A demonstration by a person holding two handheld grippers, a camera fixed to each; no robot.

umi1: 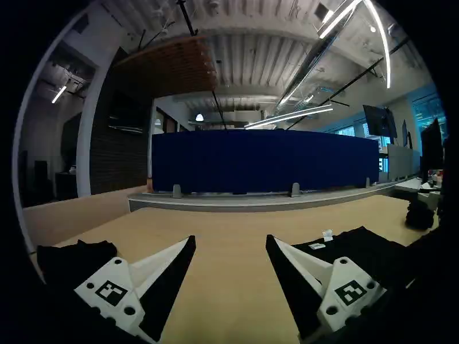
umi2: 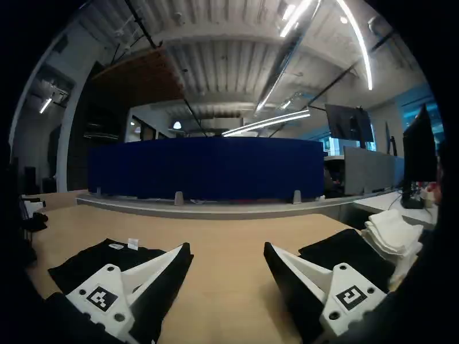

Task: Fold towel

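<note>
Looking forward along the left gripper (umi1: 229, 247) in the left gripper view: holding its two white fingers (umi1: 135, 278) spread wide at the bottom of the frame, gripping nothing, leaving bare tan table (umi1: 229, 221) showing between the tips. Looking past the right-hand finger at a black tagged cloth (umi1: 367, 246) lying flat on that table at the lower right, with small white tags near its far edge. Looking past the other finger at a second dark cloth (umi1: 74, 258), rumpled, at the lower left. Catching a small black bundle (umi1: 420, 215) at the far right edge of the frame. Facing a long blue partition (umi1: 258, 160) standing across the middle of the frame, beyond the table.

Looking along the right gripper (umi2: 226, 255) in the right gripper view: spreading its fingers (umi2: 338, 286) wide at the bottom of the frame, closing on nothing. Seeing the black tagged cloth (umi2: 109, 258) at the lower left, lying flat, white tag at its far edge. Seeing a black folded cloth (umi2: 344, 249) at the lower right and, just beside it toward the right edge, a stack of white towels (umi2: 396, 229), neatly piled. Taking in a dark monitor (umi2: 419, 152) at the right edge and the blue partition (umi2: 201, 169) running across the middle.
</note>
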